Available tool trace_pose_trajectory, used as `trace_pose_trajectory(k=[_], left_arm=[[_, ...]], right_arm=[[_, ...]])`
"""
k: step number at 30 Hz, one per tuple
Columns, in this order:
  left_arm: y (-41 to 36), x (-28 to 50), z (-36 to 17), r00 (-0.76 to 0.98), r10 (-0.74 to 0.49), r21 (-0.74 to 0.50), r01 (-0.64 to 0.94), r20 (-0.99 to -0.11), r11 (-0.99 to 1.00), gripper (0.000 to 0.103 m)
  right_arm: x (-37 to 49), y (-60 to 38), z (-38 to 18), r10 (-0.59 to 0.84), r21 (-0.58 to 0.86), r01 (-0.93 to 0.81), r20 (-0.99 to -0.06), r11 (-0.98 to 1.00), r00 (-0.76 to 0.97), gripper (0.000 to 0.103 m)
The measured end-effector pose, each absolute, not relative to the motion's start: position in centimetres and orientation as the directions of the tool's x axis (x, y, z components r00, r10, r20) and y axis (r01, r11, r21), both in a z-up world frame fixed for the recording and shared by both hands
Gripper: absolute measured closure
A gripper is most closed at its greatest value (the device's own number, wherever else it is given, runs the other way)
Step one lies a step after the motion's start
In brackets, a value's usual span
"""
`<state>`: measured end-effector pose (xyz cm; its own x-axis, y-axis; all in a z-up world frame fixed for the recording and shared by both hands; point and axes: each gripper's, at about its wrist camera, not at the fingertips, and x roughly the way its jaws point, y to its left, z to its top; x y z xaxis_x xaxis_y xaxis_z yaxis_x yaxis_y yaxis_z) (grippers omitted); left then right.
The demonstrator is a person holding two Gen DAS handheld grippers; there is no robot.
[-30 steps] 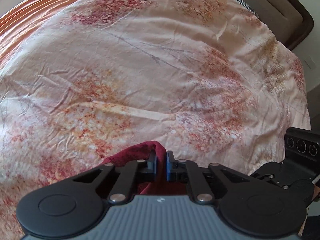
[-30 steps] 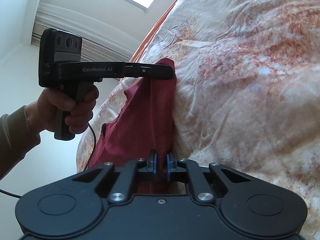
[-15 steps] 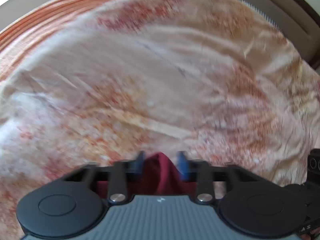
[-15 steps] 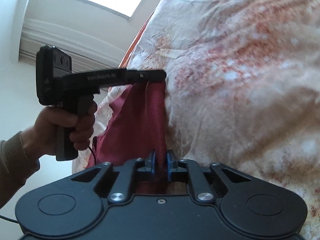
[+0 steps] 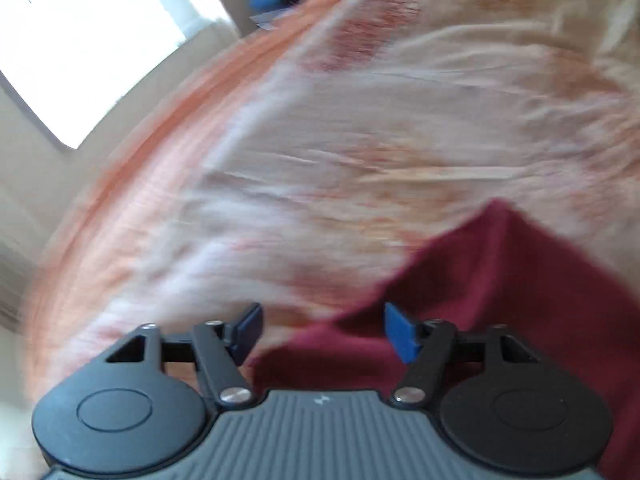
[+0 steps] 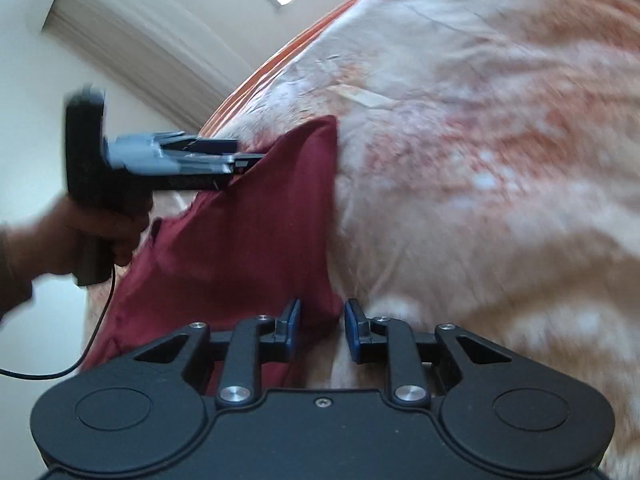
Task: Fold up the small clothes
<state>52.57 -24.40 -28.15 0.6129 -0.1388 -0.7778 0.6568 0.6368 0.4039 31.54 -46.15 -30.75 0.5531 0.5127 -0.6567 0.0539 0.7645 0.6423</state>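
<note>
A dark red garment (image 6: 248, 240) lies flat on the floral bedspread (image 6: 480, 160), one corner pointing away from me. In the left wrist view the same red garment (image 5: 500, 300) sits under and to the right of my left gripper (image 5: 322, 330). Its jaws are opening and stand wide apart; no pad presses the cloth. My right gripper (image 6: 322, 326) has its jaws opening too, with the near edge of the cloth lying loose between the blue pads. The left gripper (image 6: 224, 160) shows in the right wrist view, held by a hand (image 6: 80, 236) at the garment's far left edge.
The bedspread (image 5: 360, 140) has an orange striped border (image 5: 180, 128) along its left side. A bright window (image 5: 92, 40) and pale wall lie beyond the bed's edge. A black cable (image 6: 60, 368) hangs from the left handle.
Both grippers went from shut on the red garment to open, letting it drop flat on the bed. The left gripper swung left and tilted; the right barely moved.
</note>
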Motion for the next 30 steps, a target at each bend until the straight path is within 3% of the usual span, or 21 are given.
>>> trace_pose_trajectory(k=[4, 6, 8, 10, 13, 15, 17, 20, 21, 22, 25, 26, 27, 30], left_arm=[[-21.6, 51.9, -25.0, 0.643, -0.191, 0.283, 0.559, -0.742, 0.78, 0.025], [-19.5, 50.7, -23.2, 0.614, -0.28, 0.154, 0.557, -0.738, 0.816, 0.018], [-17.2, 48.9, -22.0, 0.552, -0.383, 0.004, 0.574, -0.74, 0.819, 0.011], [-14.8, 47.1, -22.0, 0.475, -0.461, -0.121, 0.587, -0.75, 0.801, 0.011], [-11.8, 44.7, -23.6, 0.393, -0.49, -0.201, 0.584, -0.778, 0.787, 0.011], [-9.9, 43.8, -25.2, 0.35, -0.49, -0.242, 0.558, -0.799, 0.794, 0.011], [-8.1, 43.2, -26.7, 0.334, -0.476, -0.265, 0.516, -0.813, 0.815, 0.011], [-5.8, 42.7, -29.1, 0.331, -0.4, -0.238, 0.436, -0.855, 0.868, 0.011], [-5.2, 42.4, -29.6, 0.343, -0.384, -0.223, 0.424, -0.857, 0.878, 0.011], [-4.6, 42.0, -29.8, 0.356, -0.386, -0.223, 0.421, -0.851, 0.88, 0.011], [-3.2, 41.1, -29.4, 0.379, -0.376, -0.215, 0.404, -0.845, 0.889, 0.011], [-2.8, 41.0, -29.2, 0.389, -0.366, -0.206, 0.395, -0.845, 0.895, 0.011], [-2.1, 40.8, -29.1, 0.405, -0.349, -0.194, 0.376, -0.845, 0.906, 0.011], [0.1, 40.0, -28.8, 0.445, -0.307, -0.192, 0.286, -0.841, 0.939, 0.011]], right_arm=[[31.0, -46.3, -28.3, 0.502, 0.642, 0.036, -0.631, 0.766, 0.591, 0.069], [31.7, -45.9, -27.1, 0.507, 0.648, 0.011, -0.606, 0.761, 0.613, 0.064], [33.3, -45.4, -26.1, 0.524, 0.655, -0.029, -0.575, 0.755, 0.628, 0.053], [35.5, -45.2, -25.8, 0.564, 0.687, -0.067, -0.533, 0.724, 0.631, 0.048], [39.2, -45.2, -26.2, 0.644, 0.754, -0.108, -0.467, 0.648, 0.606, 0.04], [41.8, -44.8, -27.1, 0.709, 0.808, -0.11, -0.433, 0.579, 0.556, 0.04], [44.0, -43.4, -28.1, 0.763, 0.83, -0.127, -0.426, 0.544, 0.485, 0.039], [46.0, -40.6, -29.6, 0.834, 0.867, -0.134, -0.403, 0.48, 0.377, 0.028], [46.6, -39.7, -30.5, 0.86, 0.886, -0.126, -0.385, 0.446, 0.334, 0.029], [46.6, -39.1, -30.9, 0.866, 0.889, -0.12, -0.388, 0.442, 0.316, 0.03], [47.3, -39.6, -31.3, 0.839, 0.87, -0.12, -0.413, 0.479, 0.354, 0.048], [47.6, -40.6, -31.3, 0.818, 0.865, -0.099, -0.42, 0.492, 0.394, 0.048], [47.8, -41.7, -31.1, 0.79, 0.858, -0.078, -0.426, 0.507, 0.442, 0.046], [47.3, -44.4, -30.0, 0.726, 0.839, -0.044, -0.442, 0.543, 0.528, 0.026]])
